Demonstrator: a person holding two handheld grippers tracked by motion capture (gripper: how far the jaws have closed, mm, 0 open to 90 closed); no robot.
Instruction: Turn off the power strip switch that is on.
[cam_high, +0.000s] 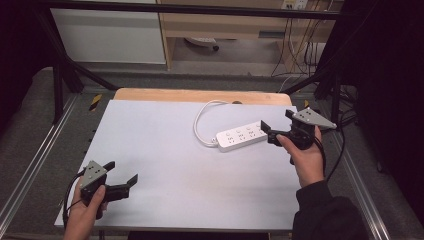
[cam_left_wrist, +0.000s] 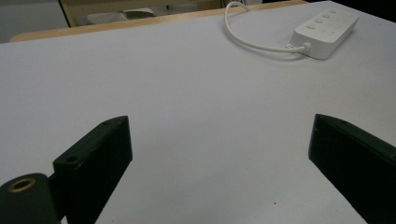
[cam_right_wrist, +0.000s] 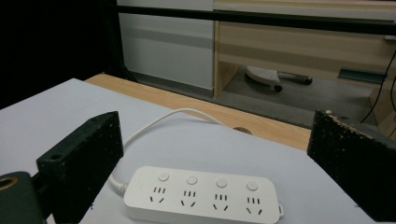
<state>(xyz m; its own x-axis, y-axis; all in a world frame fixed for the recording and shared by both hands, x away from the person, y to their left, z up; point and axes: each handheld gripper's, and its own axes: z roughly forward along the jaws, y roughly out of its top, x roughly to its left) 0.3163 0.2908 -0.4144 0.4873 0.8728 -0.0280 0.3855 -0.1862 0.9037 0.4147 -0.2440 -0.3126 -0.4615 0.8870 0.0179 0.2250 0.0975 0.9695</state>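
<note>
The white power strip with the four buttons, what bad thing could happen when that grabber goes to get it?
The white plastic power strip lies near the table's right edge, so a push from the open right gripper might slide it around. Its white cord loops toward the far edge and could tug or snag if lifted. The left gripper is far off, unable to steady it.

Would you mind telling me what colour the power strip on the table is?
The power strip is white, with a white cord; it shows best in the right gripper view.
</note>
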